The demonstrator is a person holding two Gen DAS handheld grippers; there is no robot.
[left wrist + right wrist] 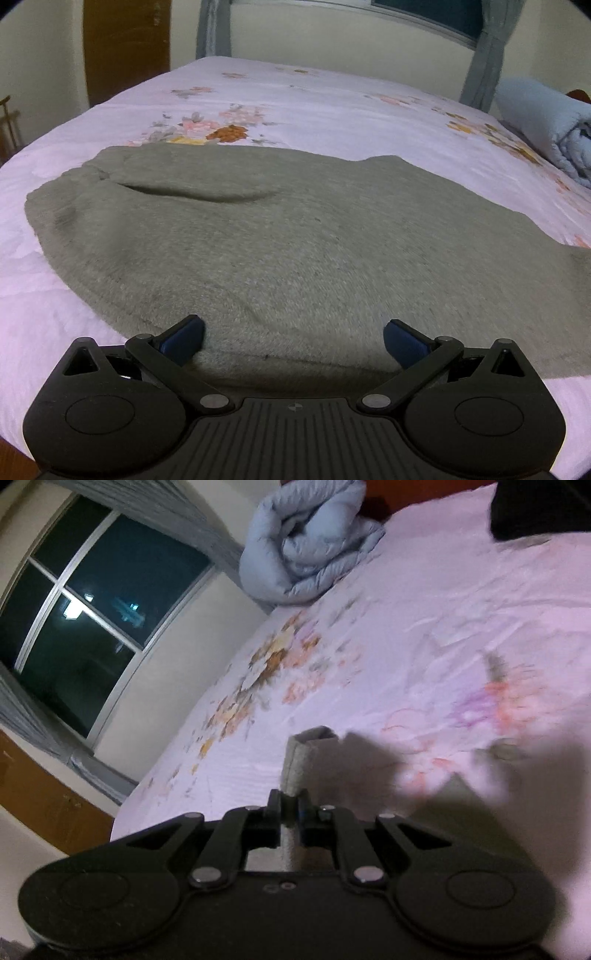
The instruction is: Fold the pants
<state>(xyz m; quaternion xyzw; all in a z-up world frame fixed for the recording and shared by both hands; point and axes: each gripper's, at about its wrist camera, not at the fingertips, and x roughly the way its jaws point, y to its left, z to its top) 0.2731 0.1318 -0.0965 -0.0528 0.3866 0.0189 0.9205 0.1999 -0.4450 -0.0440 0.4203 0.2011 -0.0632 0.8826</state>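
The grey fleece pants [280, 236] lie spread flat on the bed's floral sheet [332, 107] and fill the middle of the left wrist view, with a pocket slit at upper left. My left gripper [293, 338] is open, its blue-padded fingers low over the near edge of the pants, holding nothing. My right gripper [290, 812] is shut on a folded edge of the grey pants [304, 757], which sticks up between the fingers above the sheet [443, 609].
A rolled light-blue duvet [310, 542] lies at the head of the bed and shows at the right edge of the left wrist view [546, 122]. A dark object [539, 506] sits at the bed's far corner. A window [92, 609] with grey curtains and a brown door [125, 48] stand beyond the bed.
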